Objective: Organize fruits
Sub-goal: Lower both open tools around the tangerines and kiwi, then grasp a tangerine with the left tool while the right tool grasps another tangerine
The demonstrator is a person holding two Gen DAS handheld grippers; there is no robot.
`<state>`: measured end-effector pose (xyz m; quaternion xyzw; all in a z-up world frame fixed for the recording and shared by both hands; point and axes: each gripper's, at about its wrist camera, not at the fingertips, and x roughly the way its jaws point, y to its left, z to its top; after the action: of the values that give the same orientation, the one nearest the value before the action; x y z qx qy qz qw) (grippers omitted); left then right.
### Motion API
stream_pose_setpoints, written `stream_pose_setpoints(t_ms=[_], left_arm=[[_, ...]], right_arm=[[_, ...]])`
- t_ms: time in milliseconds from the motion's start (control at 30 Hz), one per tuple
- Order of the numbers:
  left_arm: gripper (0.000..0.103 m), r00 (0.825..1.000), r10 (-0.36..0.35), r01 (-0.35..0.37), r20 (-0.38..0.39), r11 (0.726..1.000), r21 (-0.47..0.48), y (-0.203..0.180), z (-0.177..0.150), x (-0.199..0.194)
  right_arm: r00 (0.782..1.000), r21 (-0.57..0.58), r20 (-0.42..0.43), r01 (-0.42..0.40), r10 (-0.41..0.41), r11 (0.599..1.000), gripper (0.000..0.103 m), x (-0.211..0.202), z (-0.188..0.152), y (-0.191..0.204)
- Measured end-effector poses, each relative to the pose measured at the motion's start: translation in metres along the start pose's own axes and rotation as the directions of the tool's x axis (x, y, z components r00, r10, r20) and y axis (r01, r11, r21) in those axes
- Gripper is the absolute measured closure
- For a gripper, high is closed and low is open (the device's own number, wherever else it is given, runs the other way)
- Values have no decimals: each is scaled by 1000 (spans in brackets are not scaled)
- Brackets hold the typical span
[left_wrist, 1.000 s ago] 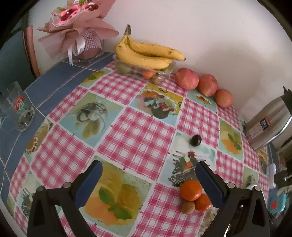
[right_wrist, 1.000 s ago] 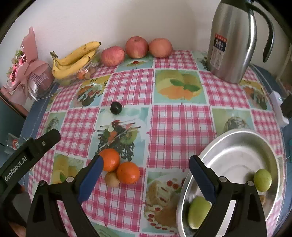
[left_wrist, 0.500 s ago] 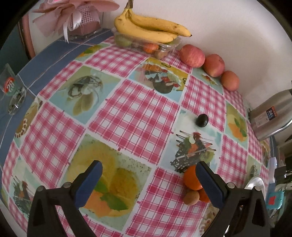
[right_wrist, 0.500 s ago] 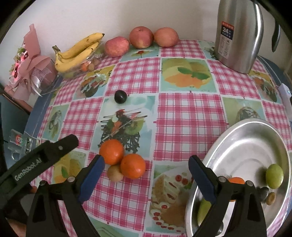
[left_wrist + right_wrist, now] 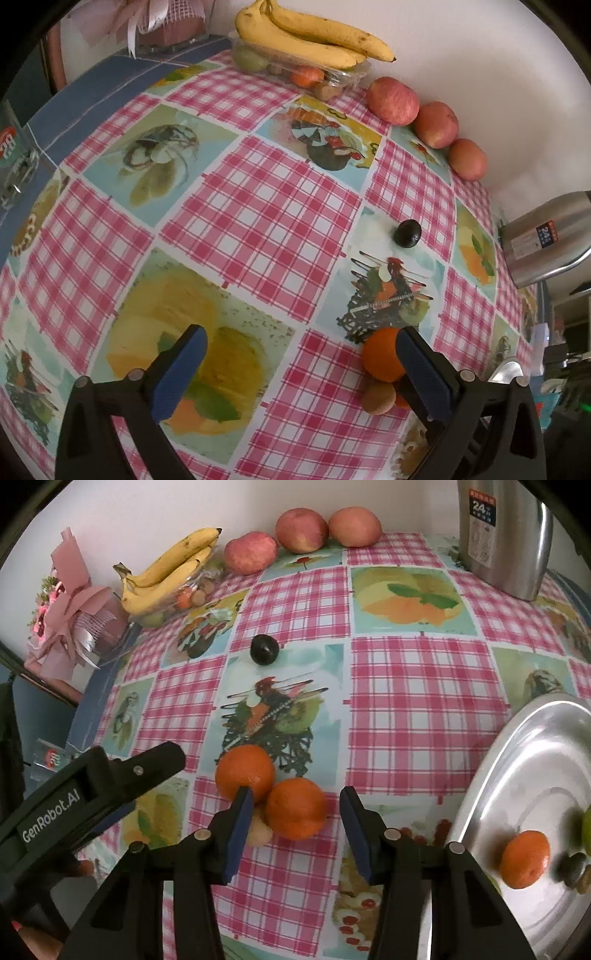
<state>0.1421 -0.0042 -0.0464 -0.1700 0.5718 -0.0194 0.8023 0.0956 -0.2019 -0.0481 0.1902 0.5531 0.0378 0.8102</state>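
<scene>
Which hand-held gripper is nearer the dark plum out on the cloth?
Too close to call. The plum lies far ahead of both the right hand-held gripper, closing around an orange, and the open left one.

Pink checked tablecloth [image 5: 406,686], orange tangerines [image 5: 295,808], yellow bananas [image 5: 173,568]

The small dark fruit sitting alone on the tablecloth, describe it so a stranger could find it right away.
Start at the three red apples lined along the wall. Come toward the table's middle to the printed picture panel; the dark fruit lies at its far edge. It is near-black, round and alone, unlike the clustered oranges nearer the camera.
</scene>
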Motion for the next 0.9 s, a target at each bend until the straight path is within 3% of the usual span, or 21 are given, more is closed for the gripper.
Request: stream_pose_setpoints(t_ms=[267,567,667,733,900], left_arm=[[2,994,-106,106,-31,994,24,-16,-5,8],[27,987,-141,148,-71,983,106,-41,-13,23],[44,984,-160,167,-76,980,106,-41,-15,25],[61,978,-196,203,-75,974,103,-41,-15,24],[63,982,-179,185,-62,975,124,-43,-15,20]], right_arm=[[1000,12,4,-3,3,1000,69,-2,-1,-1],[999,35,1,-35,35,999,69,-4,-6,-8],[999,40,1,-40,40,998,69,-4,-6,-8],[999,43,1,-43,43,998,69,-4,-6,-8],[999,59,-1,-54,54,997,69,-3,-7,-10]])
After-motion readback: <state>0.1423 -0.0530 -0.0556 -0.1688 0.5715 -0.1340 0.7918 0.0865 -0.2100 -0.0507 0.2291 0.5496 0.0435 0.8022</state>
